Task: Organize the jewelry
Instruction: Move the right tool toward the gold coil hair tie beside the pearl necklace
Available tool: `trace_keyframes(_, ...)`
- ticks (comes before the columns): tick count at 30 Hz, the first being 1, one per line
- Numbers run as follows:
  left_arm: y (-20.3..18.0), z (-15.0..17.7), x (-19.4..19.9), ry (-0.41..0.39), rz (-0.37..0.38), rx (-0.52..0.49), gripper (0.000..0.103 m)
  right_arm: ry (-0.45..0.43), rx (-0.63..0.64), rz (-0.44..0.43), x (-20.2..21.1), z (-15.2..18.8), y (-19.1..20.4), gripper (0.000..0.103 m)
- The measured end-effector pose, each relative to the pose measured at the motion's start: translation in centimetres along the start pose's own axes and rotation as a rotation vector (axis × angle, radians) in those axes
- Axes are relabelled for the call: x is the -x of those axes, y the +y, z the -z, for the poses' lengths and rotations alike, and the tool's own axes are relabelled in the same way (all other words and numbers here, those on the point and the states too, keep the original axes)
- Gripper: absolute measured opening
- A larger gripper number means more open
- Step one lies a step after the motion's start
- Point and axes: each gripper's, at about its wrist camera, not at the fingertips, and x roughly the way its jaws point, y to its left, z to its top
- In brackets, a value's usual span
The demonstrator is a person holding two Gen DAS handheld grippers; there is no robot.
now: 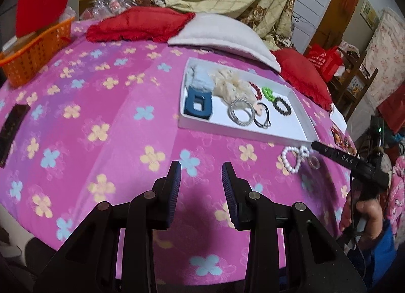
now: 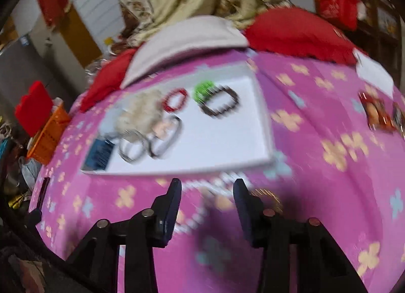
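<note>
Beside the near right corner of the white tray [image 1: 243, 134], on the pink flowered bed [image 1: 106, 105], lies a white bead bracelet [image 1: 293, 157] with a small ring [image 1: 314, 161] just next to it. Bracelets and hair ties already sit inside the tray. The right hand-held gripper [image 2: 207, 191] hangs over the beads, fingers spread wide and holding nothing; its view is blurred. The left hand-held gripper [image 1: 201, 174] is likewise open and empty, well apart. Closing on soft bedding could pinch the cover, or the beads could slip free and roll against the ring.
</note>
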Motion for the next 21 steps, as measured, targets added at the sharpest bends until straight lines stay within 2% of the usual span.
trace_keyframes(8,-1.3,1.1,0.5,0.008,-0.002,-0.045,0.032,0.023,0.063,0.056,-3.7,0.4,1.8,0.042)
trace_keyframes(10,-1.1,1.2,0.6,0.011,-0.004,-0.041,0.033,0.025,0.098,0.058,-3.9,1.0,2.9,0.039)
trace_keyframes(16,-0.2,1.6,-0.1,0.03,0.013,0.0,0.032,0.076,0.273,-0.015,-3.9,4.5,8.7,0.035)
trace_keyframes(21,0.4,1.8,-0.3,0.038,0.008,0.006,0.032,0.146,0.347,-0.212,-3.1,8.3,13.1,0.035)
